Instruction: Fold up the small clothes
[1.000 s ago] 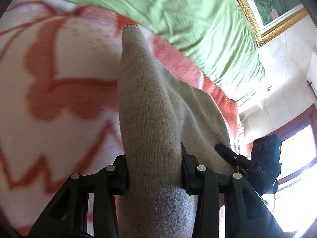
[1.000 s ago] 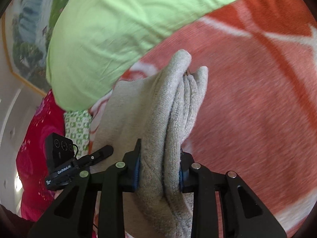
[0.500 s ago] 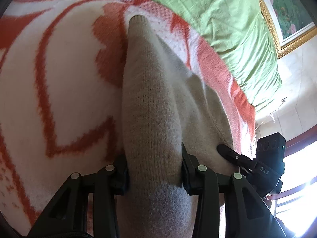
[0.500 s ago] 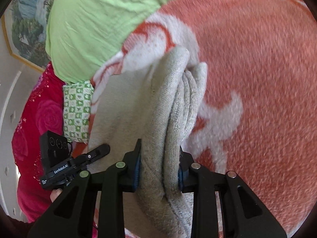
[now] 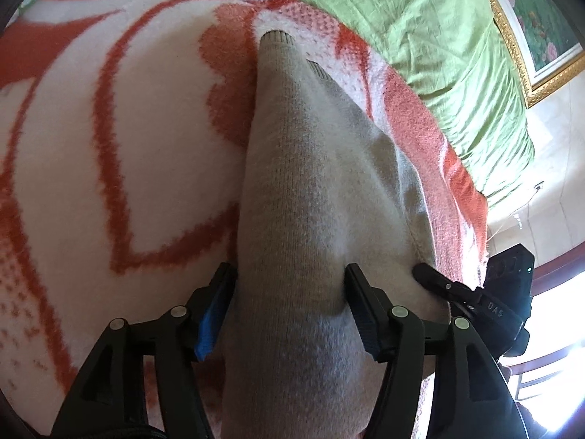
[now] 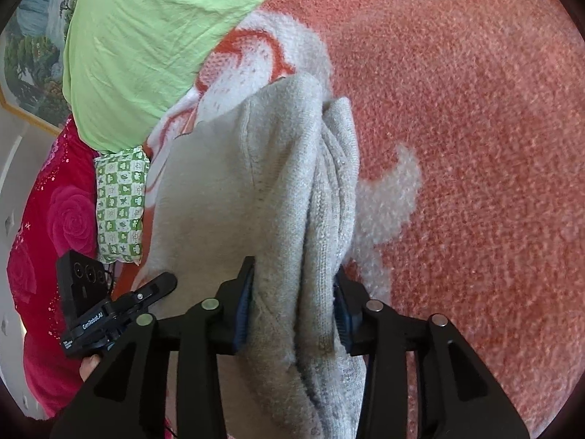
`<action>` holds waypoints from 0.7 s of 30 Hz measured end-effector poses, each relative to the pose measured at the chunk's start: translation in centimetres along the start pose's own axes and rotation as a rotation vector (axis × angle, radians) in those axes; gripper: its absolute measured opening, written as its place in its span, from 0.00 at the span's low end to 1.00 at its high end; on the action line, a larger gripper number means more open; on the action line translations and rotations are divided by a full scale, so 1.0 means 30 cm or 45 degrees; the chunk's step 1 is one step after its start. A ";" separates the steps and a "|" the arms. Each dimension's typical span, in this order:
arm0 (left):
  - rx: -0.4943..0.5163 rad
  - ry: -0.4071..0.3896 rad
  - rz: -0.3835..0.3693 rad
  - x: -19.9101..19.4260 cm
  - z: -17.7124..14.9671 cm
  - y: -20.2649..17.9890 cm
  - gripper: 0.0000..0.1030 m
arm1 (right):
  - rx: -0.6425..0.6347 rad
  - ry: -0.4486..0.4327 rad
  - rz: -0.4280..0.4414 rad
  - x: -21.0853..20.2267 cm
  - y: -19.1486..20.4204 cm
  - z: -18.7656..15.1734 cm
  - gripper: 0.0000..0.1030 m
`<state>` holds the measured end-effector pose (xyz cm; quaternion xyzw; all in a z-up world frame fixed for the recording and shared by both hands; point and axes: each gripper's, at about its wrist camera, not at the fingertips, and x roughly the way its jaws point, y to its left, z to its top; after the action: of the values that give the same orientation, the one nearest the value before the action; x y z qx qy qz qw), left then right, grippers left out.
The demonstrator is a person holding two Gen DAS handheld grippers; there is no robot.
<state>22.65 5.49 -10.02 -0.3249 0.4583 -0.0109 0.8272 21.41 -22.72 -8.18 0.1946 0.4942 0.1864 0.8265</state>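
Note:
A small beige knitted garment (image 5: 303, 190) hangs over an orange-and-white blanket (image 5: 109, 146). My left gripper (image 5: 289, 292) is shut on one bunched edge of it; a ribbed cuff (image 5: 276, 36) points away from me. My right gripper (image 6: 292, 292) is shut on another bunched edge of the same garment (image 6: 285, 183), whose folds run up between the fingers. Each view shows the other gripper at the garment's far side: the right one in the left wrist view (image 5: 475, 292), the left one in the right wrist view (image 6: 109, 307).
The blanket (image 6: 457, 146) covers a bed. A green sheet (image 5: 420, 36) lies beyond it, also in the right wrist view (image 6: 146, 36). A green checked pillow (image 6: 120, 205) and red floral fabric (image 6: 47, 237) lie at the left. A framed picture (image 5: 530, 36) hangs on the wall.
Both grippers have carried the garment down and toward me, nearer the blanket. The green sheet has moved away toward the top of both views. The grips are unchanged.

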 end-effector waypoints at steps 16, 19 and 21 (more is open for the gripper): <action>0.045 0.004 0.068 -0.128 -0.111 0.007 0.63 | -0.080 -0.160 -0.125 -0.237 0.041 -0.115 0.54; 0.059 0.020 0.090 -0.136 -0.135 0.018 0.65 | -0.155 -0.159 -0.191 -0.254 0.071 -0.161 0.54; 0.070 0.025 0.107 -0.140 -0.147 0.023 0.66 | -0.194 -0.143 -0.238 -0.251 0.083 -0.192 0.54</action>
<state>16.66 5.02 -8.86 -0.2822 0.4793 0.0081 0.8310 12.68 -23.57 -3.82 0.0946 0.4474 0.1346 0.8791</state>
